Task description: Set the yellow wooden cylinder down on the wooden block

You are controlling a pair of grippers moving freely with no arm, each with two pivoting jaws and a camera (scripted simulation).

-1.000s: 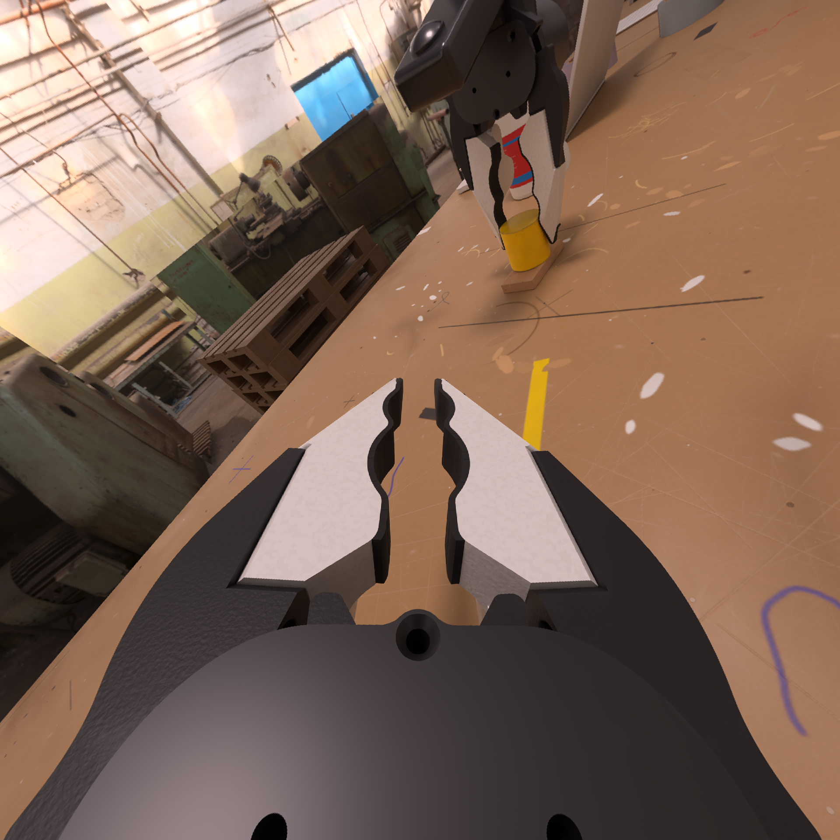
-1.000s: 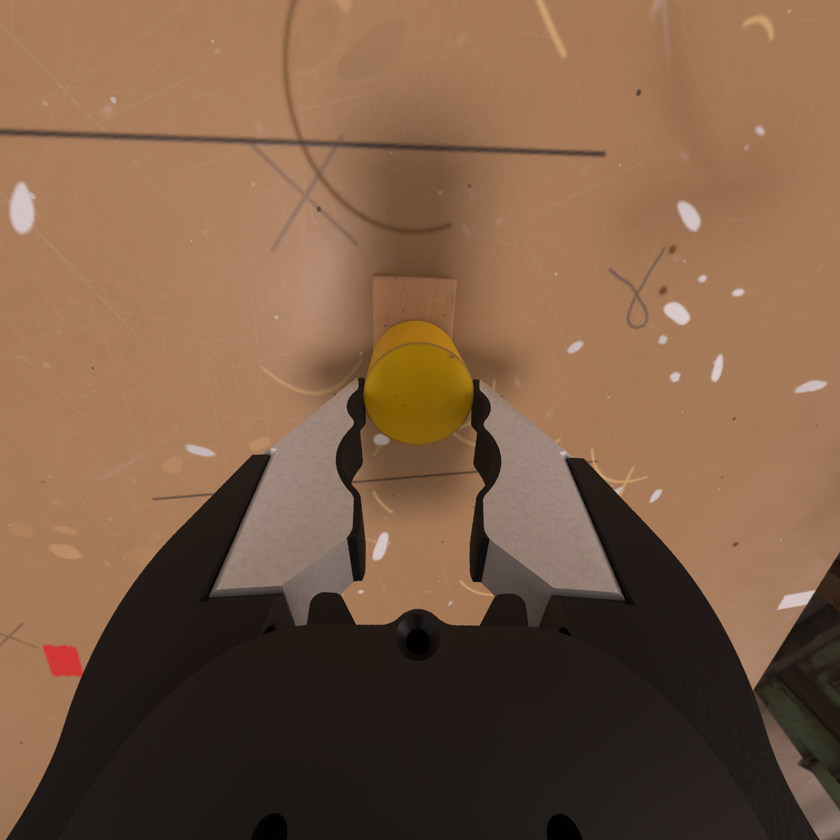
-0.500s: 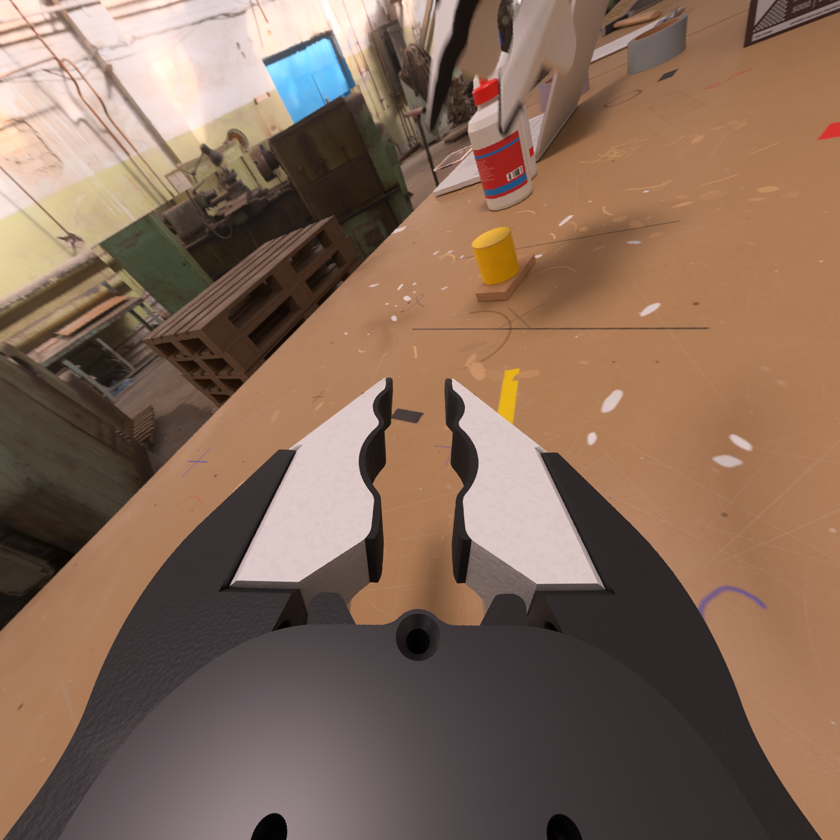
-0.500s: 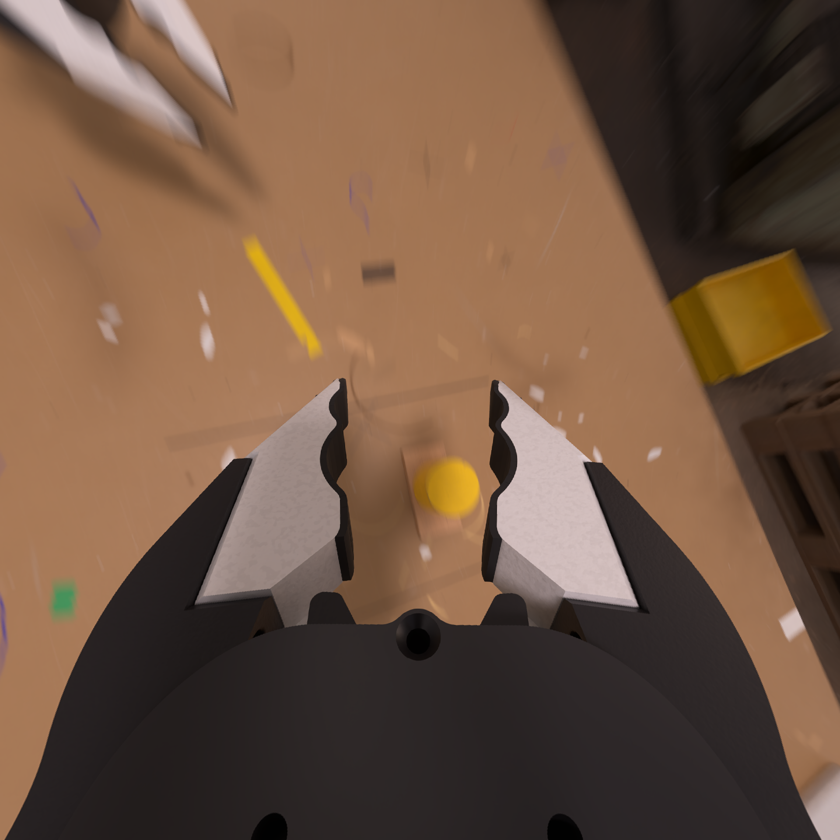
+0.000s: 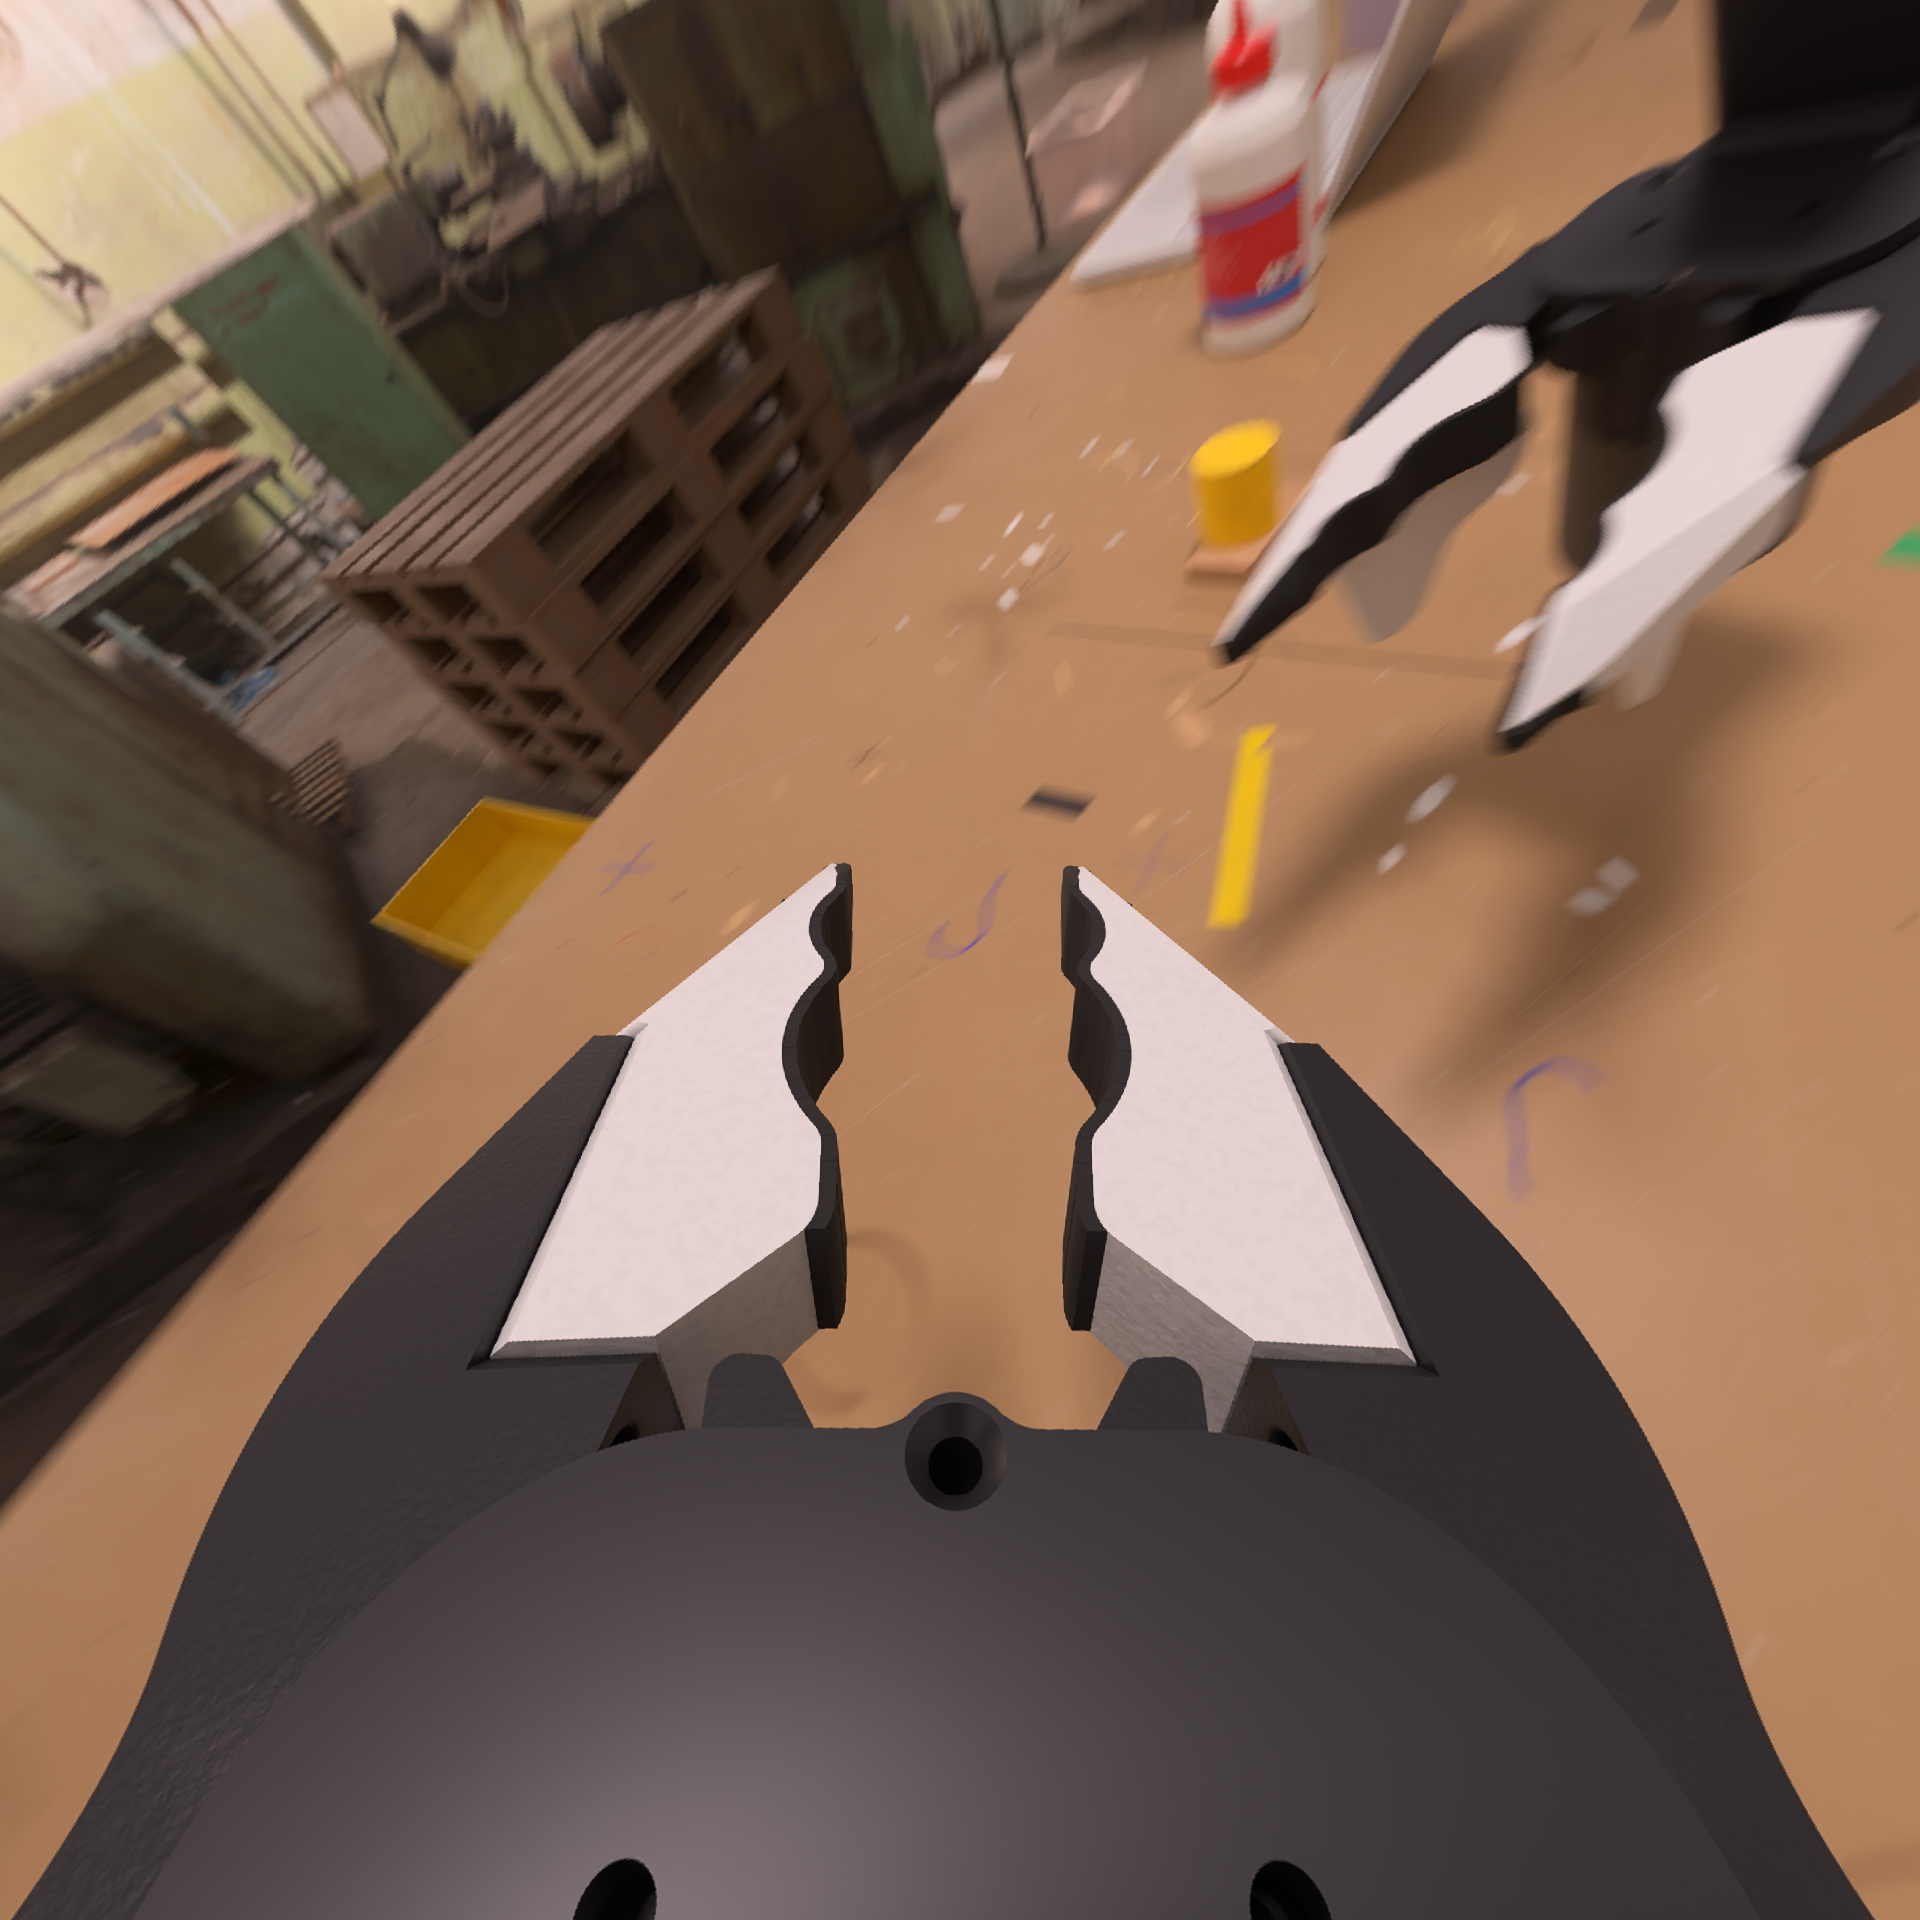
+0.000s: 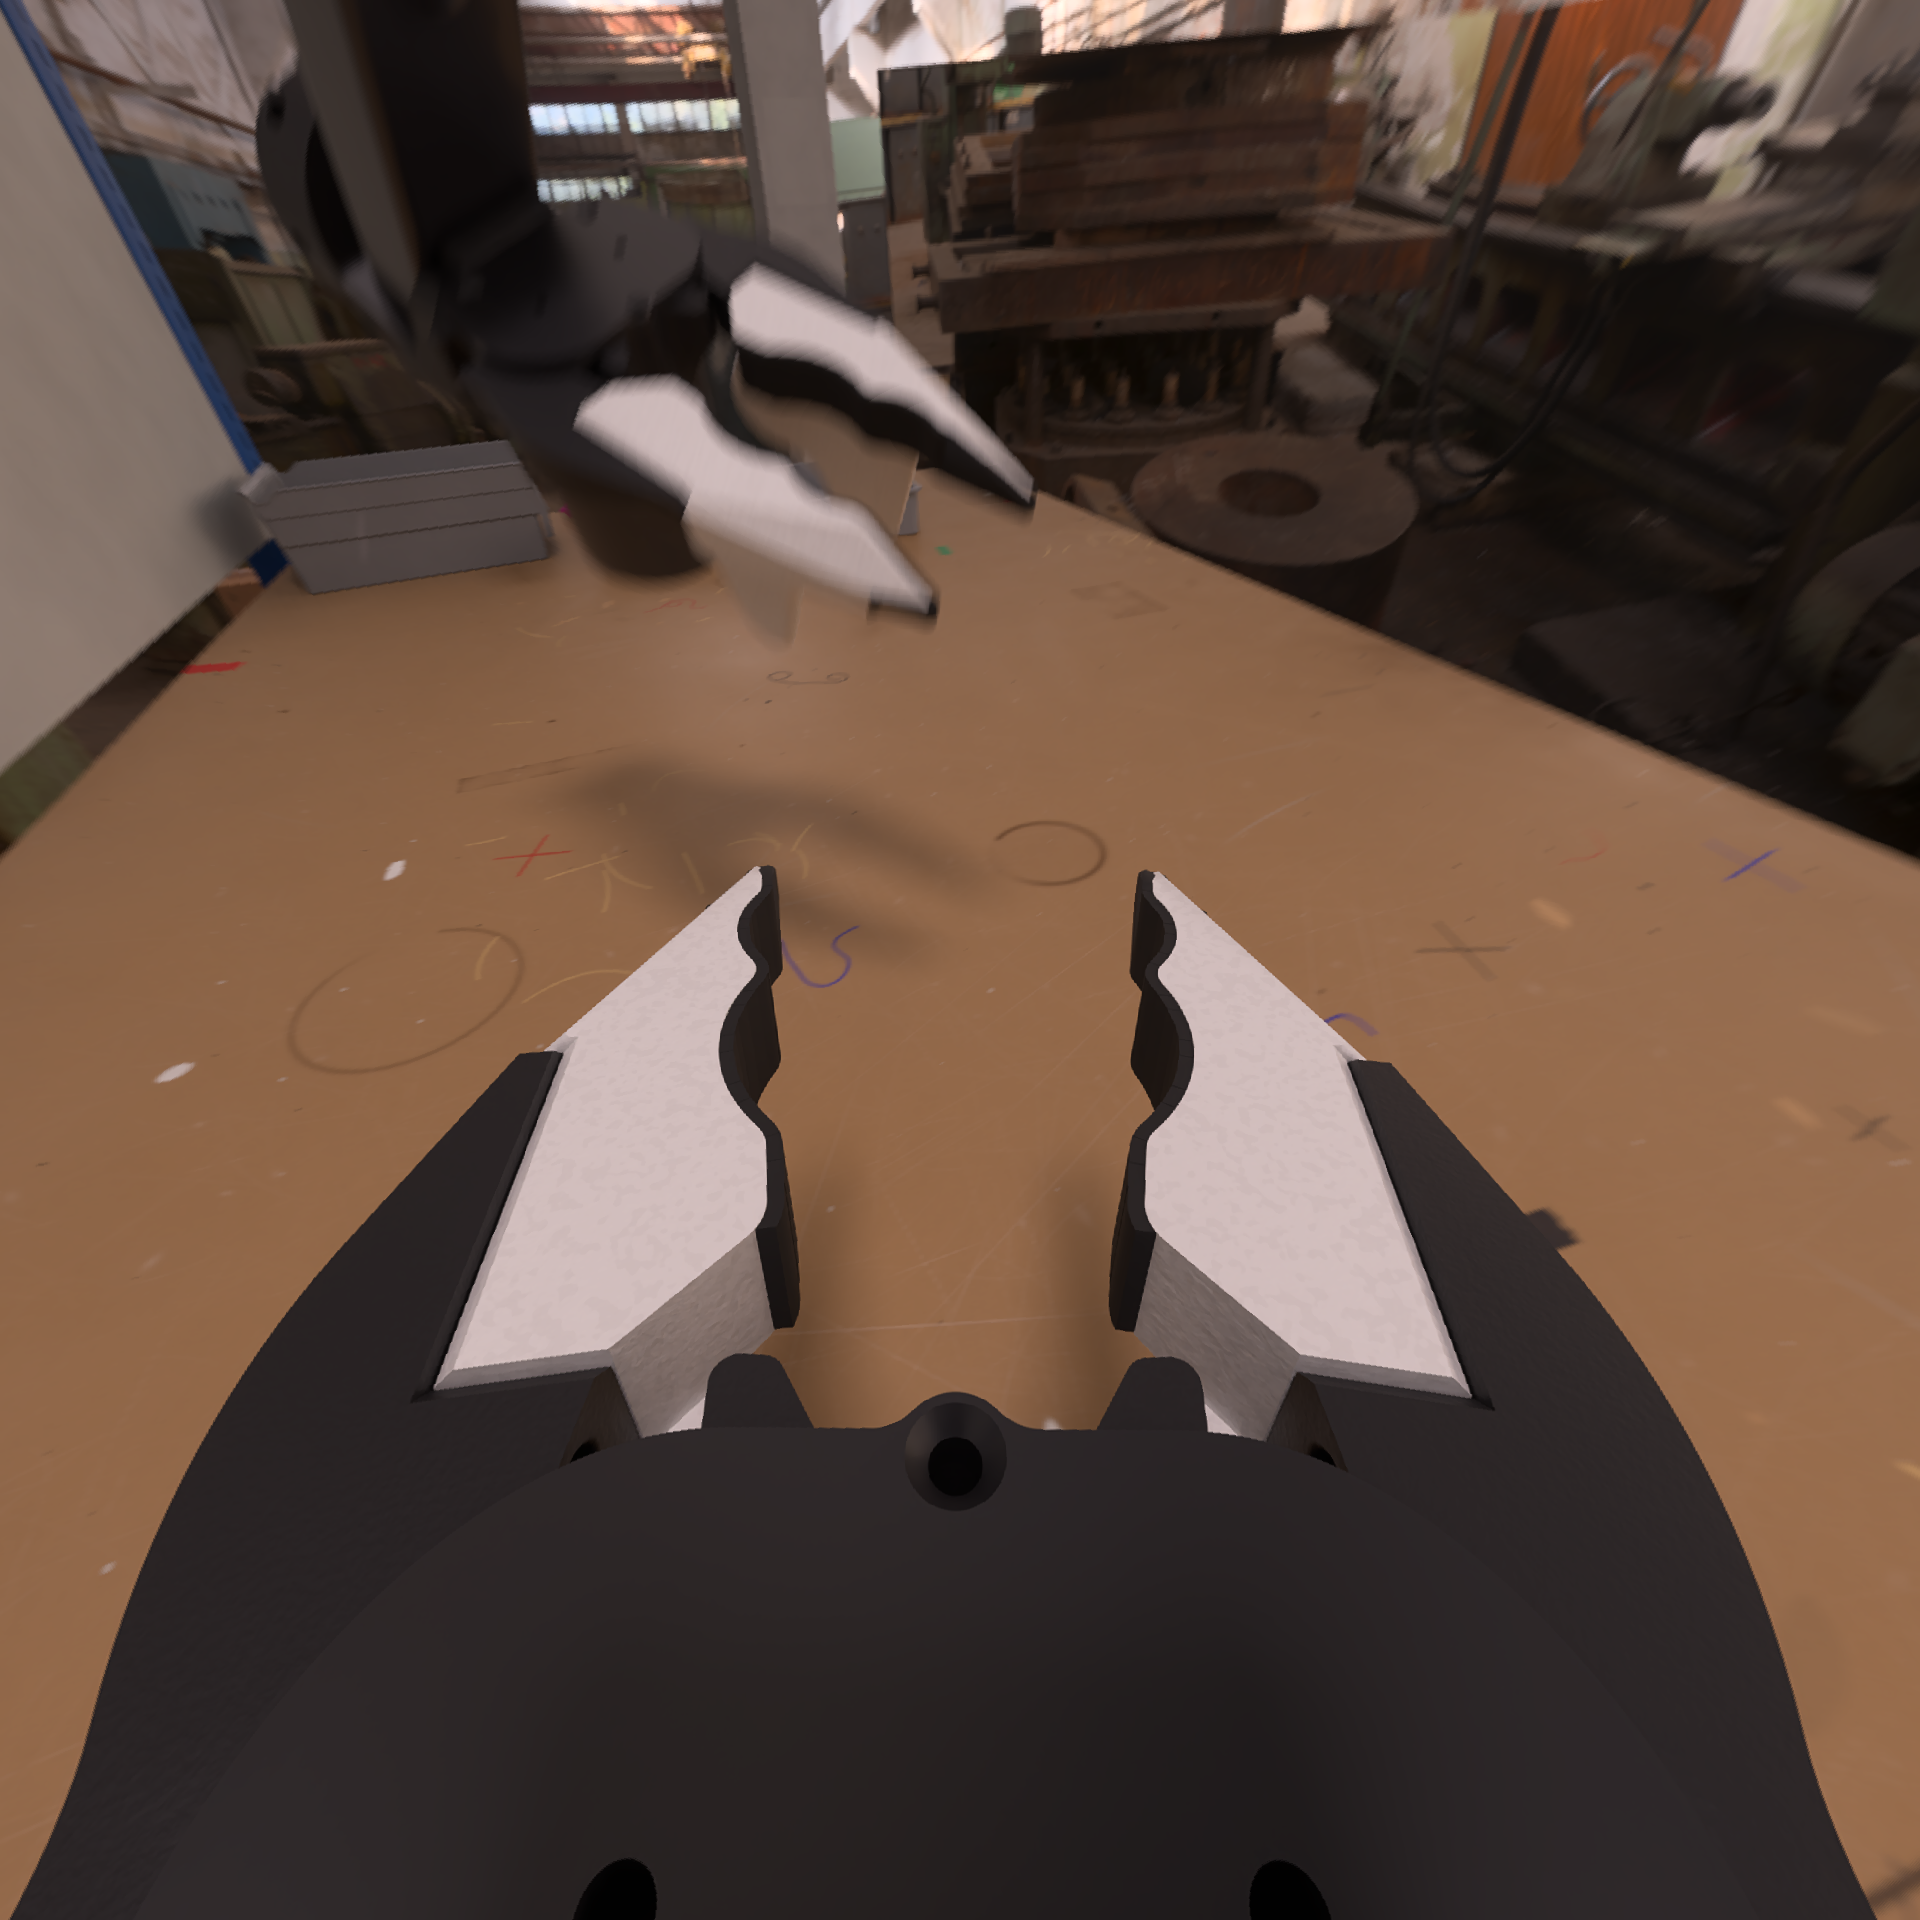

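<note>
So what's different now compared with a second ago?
The right gripper let go of the yellow cylinder, opened and pulled away across the table. The left gripper opened wider. The cylinder stays upright on the wooden block.

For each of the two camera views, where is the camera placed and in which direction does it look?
Left wrist view: on the left gripper, above the table, looking along it at the yellow cylinder standing on the wooden block; its own open fingers show, empty.
Right wrist view: on the right gripper, looking across bare table toward workshop machinery; its own open fingers show, empty.
Shared: the table; each sees the other gripper, blurred.
</note>
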